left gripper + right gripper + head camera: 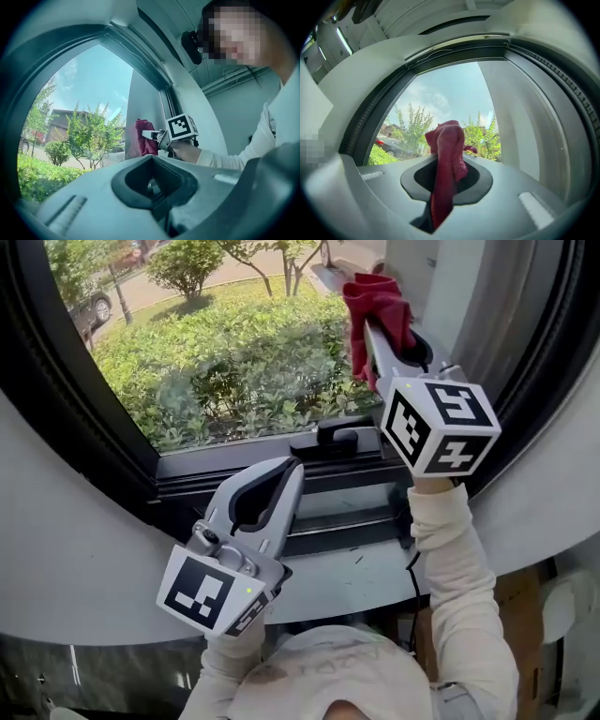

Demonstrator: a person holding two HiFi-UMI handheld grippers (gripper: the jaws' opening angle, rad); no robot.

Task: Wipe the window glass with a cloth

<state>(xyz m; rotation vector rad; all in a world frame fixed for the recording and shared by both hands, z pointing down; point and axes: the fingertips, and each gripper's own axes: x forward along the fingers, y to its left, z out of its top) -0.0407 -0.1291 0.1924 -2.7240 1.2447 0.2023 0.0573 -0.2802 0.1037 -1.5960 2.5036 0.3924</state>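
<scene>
The window glass (225, 343) fills the upper half of the head view, with green bushes behind it. A dark red cloth (375, 301) is pressed against the pane's upper right, and my right gripper (375, 334) is shut on it. In the right gripper view the cloth (447, 154) hangs from between the jaws and bunches above them against the glass (440, 103). My left gripper (289, 470) is lower, over the window's bottom frame, shut and holding nothing. The left gripper view looks past its jaws (152, 164) to the cloth (146, 136) and the right gripper (161, 137).
A black window handle (333, 435) sits on the bottom frame, just right of my left gripper's tips. The dark sill track (356, 512) runs below it. A curved white wall (75, 549) surrounds the window. A cardboard box (520, 606) stands at the lower right.
</scene>
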